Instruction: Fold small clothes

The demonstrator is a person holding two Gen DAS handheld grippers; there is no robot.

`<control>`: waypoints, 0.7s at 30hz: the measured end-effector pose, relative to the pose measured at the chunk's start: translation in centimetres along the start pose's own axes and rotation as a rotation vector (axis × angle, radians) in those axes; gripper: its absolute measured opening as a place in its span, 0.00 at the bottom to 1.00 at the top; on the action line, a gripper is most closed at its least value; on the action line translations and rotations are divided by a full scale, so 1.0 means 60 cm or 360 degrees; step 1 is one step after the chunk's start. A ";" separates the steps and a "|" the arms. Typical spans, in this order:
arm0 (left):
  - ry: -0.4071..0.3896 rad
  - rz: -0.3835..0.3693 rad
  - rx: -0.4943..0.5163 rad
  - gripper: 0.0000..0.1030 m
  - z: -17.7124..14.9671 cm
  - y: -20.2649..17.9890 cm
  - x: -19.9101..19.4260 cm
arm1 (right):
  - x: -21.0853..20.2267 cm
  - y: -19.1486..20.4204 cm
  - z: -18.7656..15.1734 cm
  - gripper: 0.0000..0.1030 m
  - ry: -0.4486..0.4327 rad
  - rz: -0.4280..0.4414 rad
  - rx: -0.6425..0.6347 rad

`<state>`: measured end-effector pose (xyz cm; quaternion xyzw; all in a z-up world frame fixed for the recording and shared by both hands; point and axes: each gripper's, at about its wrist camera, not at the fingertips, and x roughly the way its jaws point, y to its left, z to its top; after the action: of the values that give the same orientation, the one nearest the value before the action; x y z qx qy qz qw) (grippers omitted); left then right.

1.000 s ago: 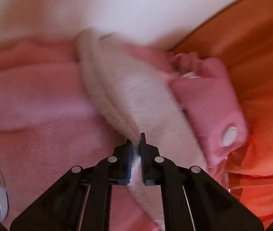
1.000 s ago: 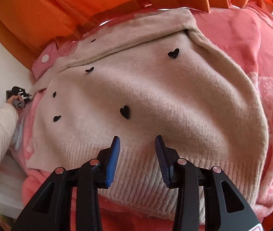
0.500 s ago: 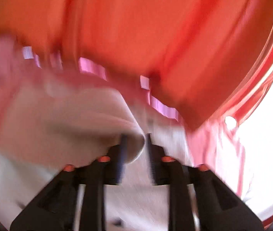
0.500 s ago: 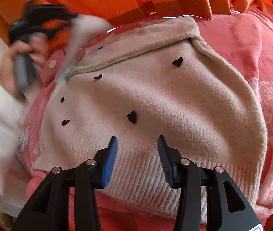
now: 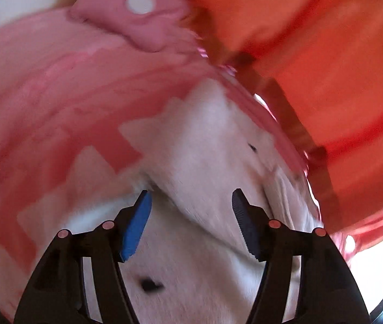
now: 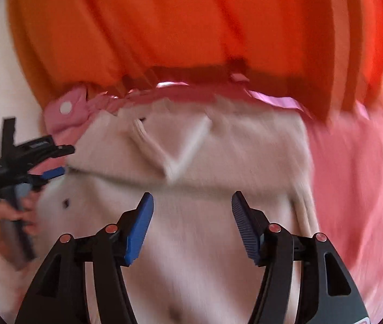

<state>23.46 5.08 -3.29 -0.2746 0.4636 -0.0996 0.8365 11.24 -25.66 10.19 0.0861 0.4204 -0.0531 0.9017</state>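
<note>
On the pink blanket (image 6: 353, 178), below the orange curtain (image 6: 191, 27), lies the cream sweater (image 6: 191, 229). At far left, I see the left gripper (image 5: 191, 202) has let go of the sleeve it pinched a second ago; its jaws are opening, nothing pressed between the pads. The sleeve (image 6: 148, 140) now lies folded across the sweater's body. At centre, my right gripper (image 6: 192, 202) hangs over the sweater, jaws opening too, holding nothing; it was nearer the hem before. I judge the sleeve fold done; the other side comes next.
</note>
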 end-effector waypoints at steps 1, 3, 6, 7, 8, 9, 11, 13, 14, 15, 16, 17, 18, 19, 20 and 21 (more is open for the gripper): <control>0.0009 -0.0005 -0.0020 0.58 0.003 0.001 0.008 | 0.029 0.020 0.020 0.58 0.0034 -0.0002 -0.0058; 0.0039 0.0011 -0.0053 0.57 0.011 0.005 0.029 | 0.091 0.065 0.050 0.58 0.0117 -0.0001 -0.0174; 0.0052 0.0063 -0.0082 0.49 0.000 0.012 0.041 | 0.184 0.103 0.070 0.52 0.0281 -0.0015 -0.0242; 0.0042 0.0081 -0.0082 0.43 -0.002 0.012 0.042 | 0.201 0.103 0.071 0.24 0.0314 -0.0028 -0.0225; 0.0033 0.0089 -0.0086 0.37 -0.005 0.017 0.040 | 0.210 0.093 0.081 0.08 0.0325 -0.0028 -0.0161; 0.0025 0.0101 -0.0092 0.34 -0.004 0.018 0.038 | 0.200 0.079 0.091 0.08 0.0287 0.0022 -0.0071; 0.0028 0.0090 -0.0106 0.25 0.001 0.024 0.038 | 0.133 0.023 0.114 0.07 0.0076 0.0177 0.0203; 0.0034 0.0048 -0.0099 0.23 0.002 0.037 0.033 | 0.064 -0.052 0.106 0.07 -0.0104 0.0227 0.0467; 0.0029 0.0040 -0.0086 0.23 0.000 0.039 0.030 | 0.043 -0.108 0.084 0.07 -0.0150 0.0221 0.0640; 0.0023 0.0035 -0.0081 0.23 -0.002 0.037 0.029 | 0.045 -0.150 0.059 0.08 -0.0118 0.0196 0.0753; 0.0020 0.0028 -0.0077 0.23 -0.006 0.033 0.028 | 0.068 -0.186 0.029 0.09 -0.0005 0.0155 0.0822; 0.0027 0.0013 -0.0082 0.24 -0.014 0.027 0.025 | 0.086 -0.204 0.007 0.09 0.0094 0.0116 0.0855; 0.0040 -0.0001 -0.0097 0.26 -0.020 0.024 0.021 | 0.104 -0.222 -0.018 0.10 0.0202 0.0099 0.0900; 0.0057 -0.0031 -0.0117 0.35 -0.027 0.020 0.018 | 0.112 -0.231 -0.038 0.13 0.0247 0.0145 0.0948; 0.0067 -0.0054 -0.0131 0.46 -0.031 0.015 0.016 | 0.101 -0.240 -0.055 0.16 0.0181 0.0237 0.1018; 0.0068 -0.0085 -0.0148 0.49 -0.036 0.008 0.011 | 0.091 -0.243 -0.057 0.19 0.0137 0.0241 0.1035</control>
<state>21.99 4.42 -4.94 -0.3233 0.4781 -0.1060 0.8098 9.73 -39.36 2.23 0.4023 0.4115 -0.1137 0.8099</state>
